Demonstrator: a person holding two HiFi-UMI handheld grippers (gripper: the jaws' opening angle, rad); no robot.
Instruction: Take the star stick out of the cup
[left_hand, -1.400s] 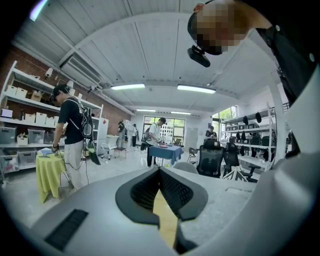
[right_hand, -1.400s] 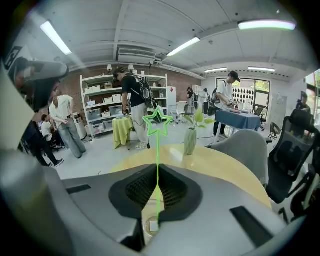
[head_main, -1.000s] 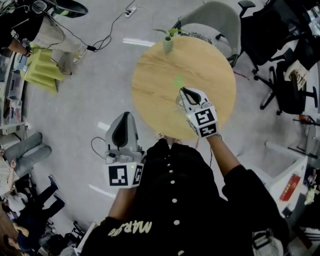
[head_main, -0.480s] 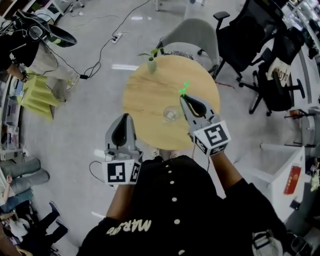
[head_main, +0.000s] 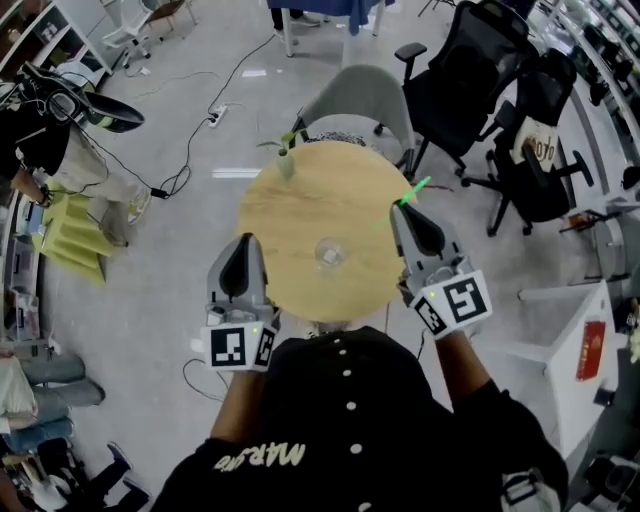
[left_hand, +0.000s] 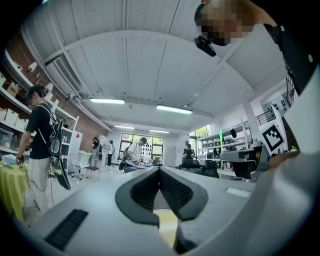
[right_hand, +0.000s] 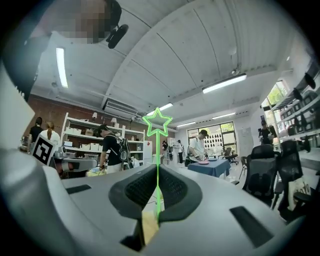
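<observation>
The star stick (right_hand: 158, 165) is clear of the glass cup (head_main: 330, 253) mid-tabletop (head_main: 285, 225), clamped in the right tongs (head_main: 405, 208) above the right edge (left tongs (head_main: 245, 242) together, empty); removal looks complete.

Looked down on a pale grey floor (head_main: 180, 250), with a round wooden desk (head_main: 290, 250) at the frame's centre. Found a grey chair (head_main: 365, 95) just above it, black office chairs (head_main: 475, 85) at upper right, and cables with a white power strip (head_main: 217, 112) at upper left. Noted a yellow-green cloth (head_main: 72, 238) at the left edge. Saw, in the right gripper view, a white ribbed ceiling (right_hand: 200, 45) with strip lights (right_hand: 224, 83), a brick wall (right_hand: 70, 111) and white shelves (right_hand: 80, 136) at left, tall windows (right_hand: 216, 135) and a blue-covered table (right_hand: 210, 167) at right.
</observation>
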